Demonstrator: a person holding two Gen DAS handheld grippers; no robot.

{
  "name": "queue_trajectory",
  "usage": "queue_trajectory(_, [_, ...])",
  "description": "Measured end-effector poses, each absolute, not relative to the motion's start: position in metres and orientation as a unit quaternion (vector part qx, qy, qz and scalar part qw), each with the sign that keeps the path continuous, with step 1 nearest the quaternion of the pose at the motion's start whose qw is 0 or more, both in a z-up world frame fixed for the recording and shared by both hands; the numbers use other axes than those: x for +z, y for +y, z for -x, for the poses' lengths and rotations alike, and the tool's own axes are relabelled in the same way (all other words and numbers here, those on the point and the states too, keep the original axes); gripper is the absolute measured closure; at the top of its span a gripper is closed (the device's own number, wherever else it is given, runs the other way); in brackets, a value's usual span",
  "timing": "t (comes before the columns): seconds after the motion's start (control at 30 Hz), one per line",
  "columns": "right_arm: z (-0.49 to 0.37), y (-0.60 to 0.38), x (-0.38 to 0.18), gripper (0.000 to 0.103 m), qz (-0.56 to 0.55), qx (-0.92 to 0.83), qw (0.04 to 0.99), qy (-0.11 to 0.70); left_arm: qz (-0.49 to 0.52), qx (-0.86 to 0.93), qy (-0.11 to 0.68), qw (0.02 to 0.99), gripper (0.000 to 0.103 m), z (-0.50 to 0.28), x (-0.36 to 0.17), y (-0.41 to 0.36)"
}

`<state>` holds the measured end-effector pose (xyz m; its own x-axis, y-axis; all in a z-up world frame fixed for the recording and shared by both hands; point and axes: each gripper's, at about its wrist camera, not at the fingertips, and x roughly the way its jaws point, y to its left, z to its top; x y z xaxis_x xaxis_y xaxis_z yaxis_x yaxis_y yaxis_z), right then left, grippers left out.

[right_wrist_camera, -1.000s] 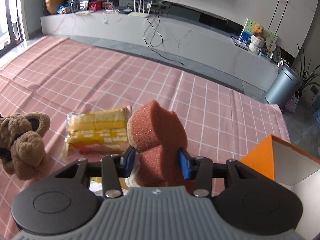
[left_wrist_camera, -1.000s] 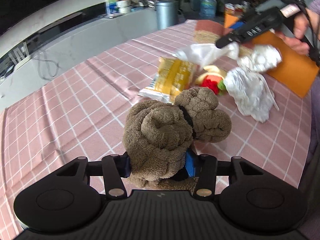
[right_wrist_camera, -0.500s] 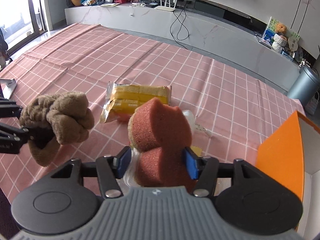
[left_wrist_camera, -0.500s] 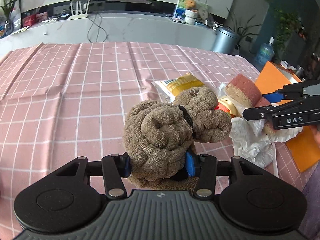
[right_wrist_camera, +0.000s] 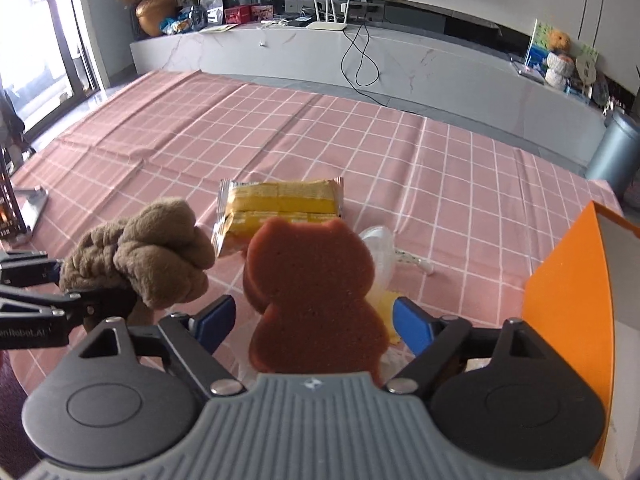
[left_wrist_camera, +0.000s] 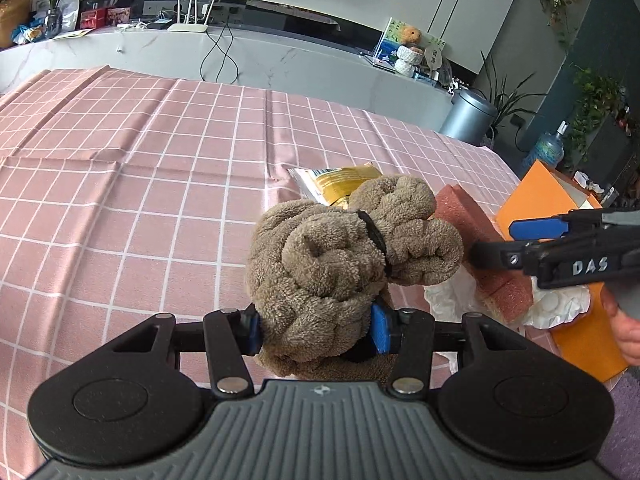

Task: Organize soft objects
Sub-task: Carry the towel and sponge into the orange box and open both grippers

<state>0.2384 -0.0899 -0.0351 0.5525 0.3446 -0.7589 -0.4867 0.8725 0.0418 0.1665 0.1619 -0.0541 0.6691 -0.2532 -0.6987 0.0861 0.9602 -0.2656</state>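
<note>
My left gripper is shut on a brown plush bundle tied with a black band, held above the pink checked tablecloth. The same bundle shows at the left of the right wrist view. My right gripper is opening. A reddish-brown cat-shaped sponge stands between its blue pads, with a gap on each side. In the left wrist view the sponge leans on white crumpled plastic, just right of the bundle.
A yellow snack packet lies behind the sponge. An orange box stands open at the right table edge. A clear plastic piece lies right of the sponge. A metal stand sits far left.
The right gripper's pads have spread away from the sponge, which they squeezed before. The left gripper has rolled level and carried the brown bundle closer to the sponge.
</note>
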Motion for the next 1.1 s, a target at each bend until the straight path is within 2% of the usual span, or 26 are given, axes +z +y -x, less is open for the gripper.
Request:
queue_trajectory(0.07, [-0.237, -0.091, -0.039, 0.036, 0.089, 0.237, 0.874, 0.415, 0.110, -0.093, 0.396, 0.907, 0.046, -0.165, -0.054, 0.159])
queue_trajectory(0.13, [-0.237, -0.094, -0.040, 0.039, 0.082, 0.239, 0.875, 0.414, 0.114, -0.091, 0.396, 0.907, 0.046, -0.162, -0.054, 0.158])
queue_trajectory(0.27, [-0.234, -0.102, -0.035, 0.067, 0.065, 0.248, 0.877, 0.406, 0.118, -0.081, 0.397, 0.906, 0.046, -0.156, -0.052, 0.155])
queue_trajectory(0.47, [-0.221, -0.109, -0.026, 0.082, 0.068, 0.258, 0.886, 0.381, 0.113, -0.075, 0.389, 0.911, 0.046, -0.145, -0.039, 0.144])
queue_trajectory(0.87, [-0.181, -0.147, 0.023, 0.084, 0.029, 0.276, 0.913, 0.300, 0.085, -0.057, 0.356, 0.929, 0.046, -0.121, 0.000, 0.119])
queue_trajectory(1.1, [-0.170, -0.177, 0.038, 0.083, -0.021, 0.268, 0.919, 0.289, 0.072, -0.049, 0.339, 0.937, 0.046, -0.105, 0.019, 0.106])
